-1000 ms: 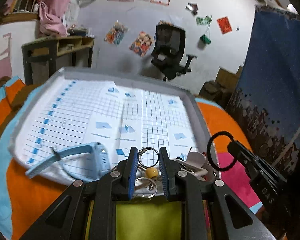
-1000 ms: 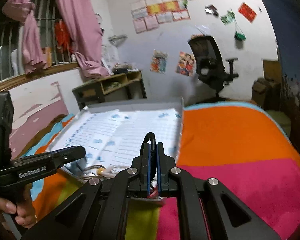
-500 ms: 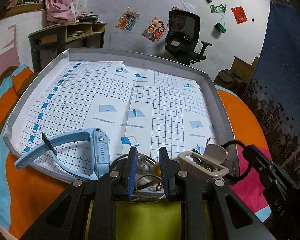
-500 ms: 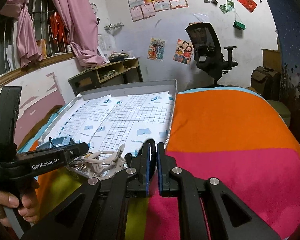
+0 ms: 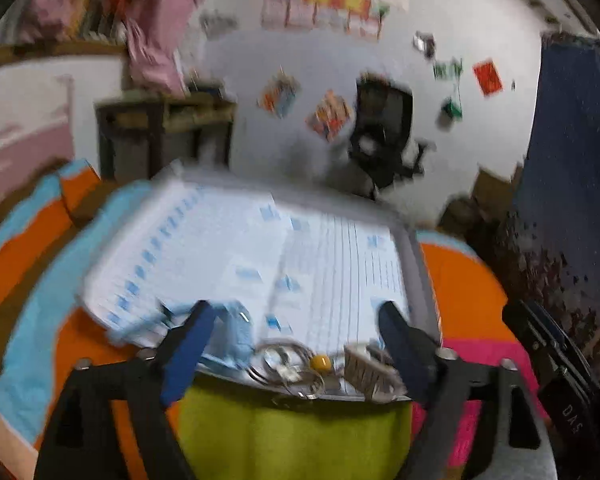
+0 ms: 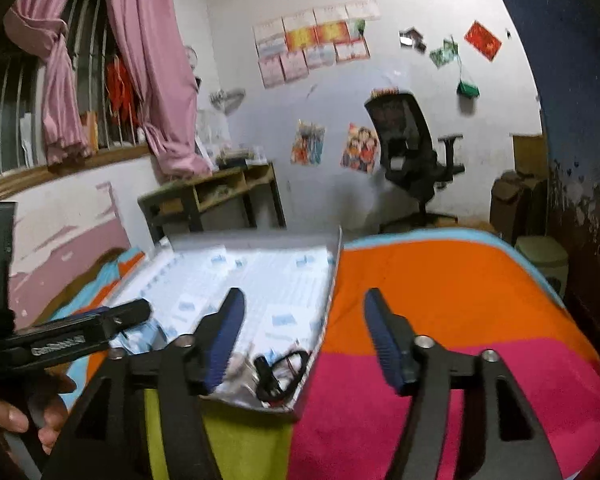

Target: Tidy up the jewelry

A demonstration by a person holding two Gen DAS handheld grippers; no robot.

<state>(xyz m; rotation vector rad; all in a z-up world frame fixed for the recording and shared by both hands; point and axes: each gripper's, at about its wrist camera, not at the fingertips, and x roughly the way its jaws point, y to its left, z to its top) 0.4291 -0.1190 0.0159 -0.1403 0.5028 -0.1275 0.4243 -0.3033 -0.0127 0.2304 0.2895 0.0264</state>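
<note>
A grey tray (image 5: pixel 418 268) lined with grid paper rests on a striped blanket. At its near edge lie a blue watch (image 5: pixel 228 332), metal rings with a yellow bead (image 5: pixel 321 362) and a beige hair claw (image 5: pixel 366 372). My left gripper (image 5: pixel 296 344) stands open just above them, holding nothing. In the right wrist view a black hair tie (image 6: pixel 284 372) lies in the tray's (image 6: pixel 328 292) near right corner. My right gripper (image 6: pixel 306 332) is open above that corner with nothing between its fingers. The left wrist view is blurred.
The striped blanket (image 6: pixel 440 300) spreads orange, pink and green around the tray. A black office chair (image 6: pixel 412 160) and a wooden desk (image 6: pixel 216 196) stand by the far wall. A hand (image 6: pixel 16 412) holds the left gripper's handle at lower left.
Both grippers went from shut to open. The black hair tie left the right gripper and now lies in the tray's corner. The left gripper has let go of the rings.
</note>
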